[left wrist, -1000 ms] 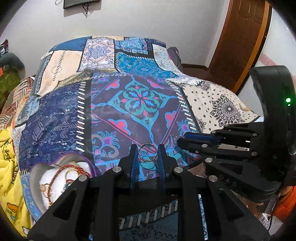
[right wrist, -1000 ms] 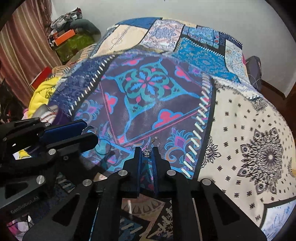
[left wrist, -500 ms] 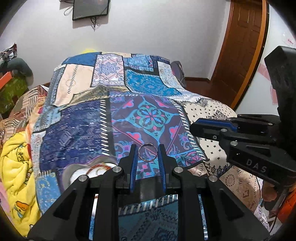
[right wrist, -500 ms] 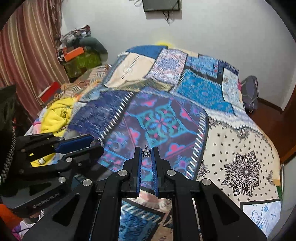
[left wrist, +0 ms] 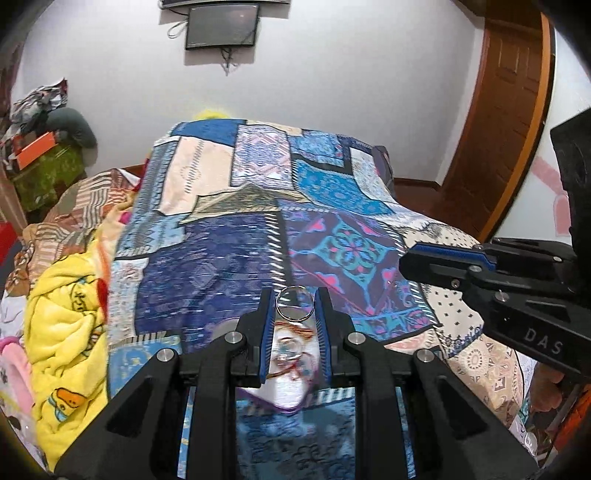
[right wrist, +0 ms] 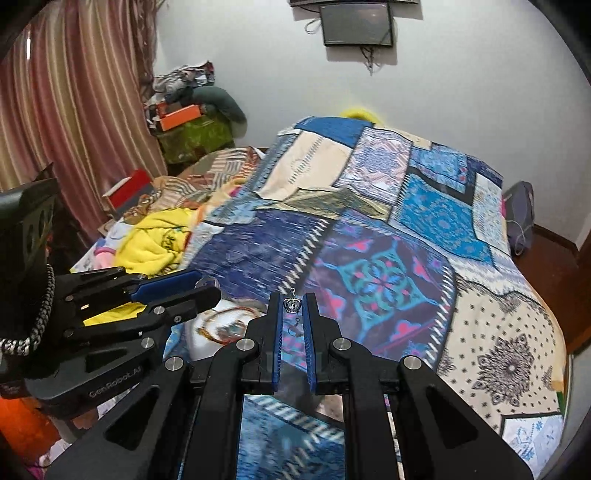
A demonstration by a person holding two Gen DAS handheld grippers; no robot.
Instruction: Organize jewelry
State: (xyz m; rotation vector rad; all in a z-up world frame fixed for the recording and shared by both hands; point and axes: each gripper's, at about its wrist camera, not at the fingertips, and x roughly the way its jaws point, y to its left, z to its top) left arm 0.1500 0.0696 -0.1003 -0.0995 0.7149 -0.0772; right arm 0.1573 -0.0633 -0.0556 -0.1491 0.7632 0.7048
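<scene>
My left gripper (left wrist: pixel 294 302) is shut on a plain silver ring (left wrist: pixel 295 303), held in the air above a white dish (left wrist: pixel 286 387) with red cord bracelets and small jewelry in it. My right gripper (right wrist: pixel 293 304) is shut on a small silver crown-shaped charm (right wrist: pixel 293 303) with a hook hanging below it. The dish also shows in the right wrist view (right wrist: pixel 218 332), low left of my right gripper. Each gripper appears in the other's view: the right one (left wrist: pixel 461 266), the left one (right wrist: pixel 173 295).
A patchwork bedspread (left wrist: pixel 332 206) covers the bed under both grippers. A yellow blanket (left wrist: pixel 62 321) lies bunched at the left. A wooden door (left wrist: pixel 502 122) stands at the right. A wall screen (right wrist: pixel 356 24) hangs behind the bed, clutter (right wrist: pixel 184 114) by the curtain.
Both grippers have lifted away from the bedspread with their pieces still held. The left gripper now sits over the dish, and more of the room shows.
</scene>
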